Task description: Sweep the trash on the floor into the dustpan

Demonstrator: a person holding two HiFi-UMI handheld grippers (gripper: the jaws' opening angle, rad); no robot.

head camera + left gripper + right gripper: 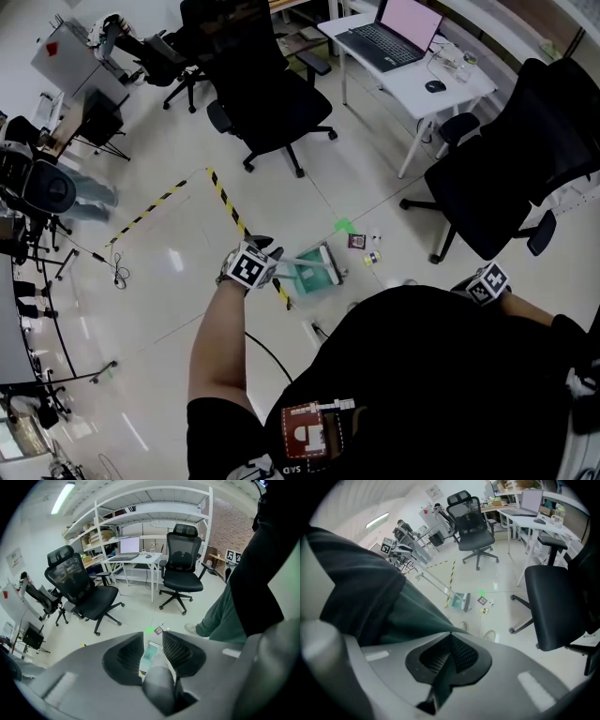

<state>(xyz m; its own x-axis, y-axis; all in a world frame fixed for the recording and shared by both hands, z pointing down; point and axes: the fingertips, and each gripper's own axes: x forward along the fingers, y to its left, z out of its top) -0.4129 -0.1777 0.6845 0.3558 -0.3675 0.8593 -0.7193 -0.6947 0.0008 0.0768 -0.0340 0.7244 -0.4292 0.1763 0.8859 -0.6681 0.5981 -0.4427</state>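
Left gripper (153, 641) clamps the dustpan (314, 272) by its handle (159, 686); right gripper (450, 634) is closed, seemingly empty. Positioning step: next, set it beside the trash (357, 241).

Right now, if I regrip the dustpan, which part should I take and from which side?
Take the dustpan by its long grey handle, coming from above and behind the pan with the jaws across the pole. The handle rises from the pan toward you, and the left gripper is shut on it.
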